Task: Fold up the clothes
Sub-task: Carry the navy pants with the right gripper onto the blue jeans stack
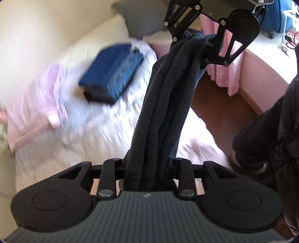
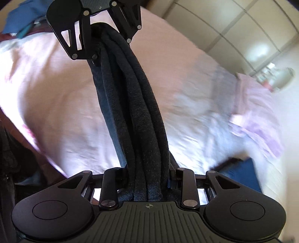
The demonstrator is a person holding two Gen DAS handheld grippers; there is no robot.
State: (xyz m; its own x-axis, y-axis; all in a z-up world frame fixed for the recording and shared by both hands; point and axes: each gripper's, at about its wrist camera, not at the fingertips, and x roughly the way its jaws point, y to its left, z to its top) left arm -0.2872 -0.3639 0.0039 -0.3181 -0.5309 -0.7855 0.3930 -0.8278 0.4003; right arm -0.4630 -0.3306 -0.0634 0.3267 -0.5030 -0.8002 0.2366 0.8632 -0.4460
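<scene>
A dark charcoal garment (image 1: pixel 164 104) is seen stretched between the two grippers, bunched lengthwise into several thick, rope-like folds. The fabric looks fleecy or knit, with a fuzzy, matte nap; along one edge a smoother, blue-grey layer (image 2: pixel 110 119) is exposed. The left gripper (image 1: pixel 147 168) is closed down to a narrow gap, with one end of the bundle clamped between its fingers. The right gripper (image 2: pixel 147 175) is likewise drawn in tight on the other end, the folds filling the space between its fingers. In the left wrist view the right gripper (image 1: pixel 198 40) is seen at the far end of the cloth; in the right wrist view the left gripper (image 2: pixel 102 35) appears the same way. The garment is held in the air above a bed (image 1: pixel 104 127), clear of the pale pink-white sheet (image 2: pixel 59 97), which is blurred. A folded blue stack (image 1: pixel 112 74) is noted on the bed, beside a crumpled lilac garment (image 1: pixel 52 97). A grey pillow (image 1: pixel 143 16) lies near the head of the bed. Brown flooring (image 1: pixel 224 104) and pink curtains (image 1: pixel 224 74) are visible past the bed's edge. A person's dark, shiny sleeve (image 1: pixel 265 134) is seen at the right of the left wrist view.
</scene>
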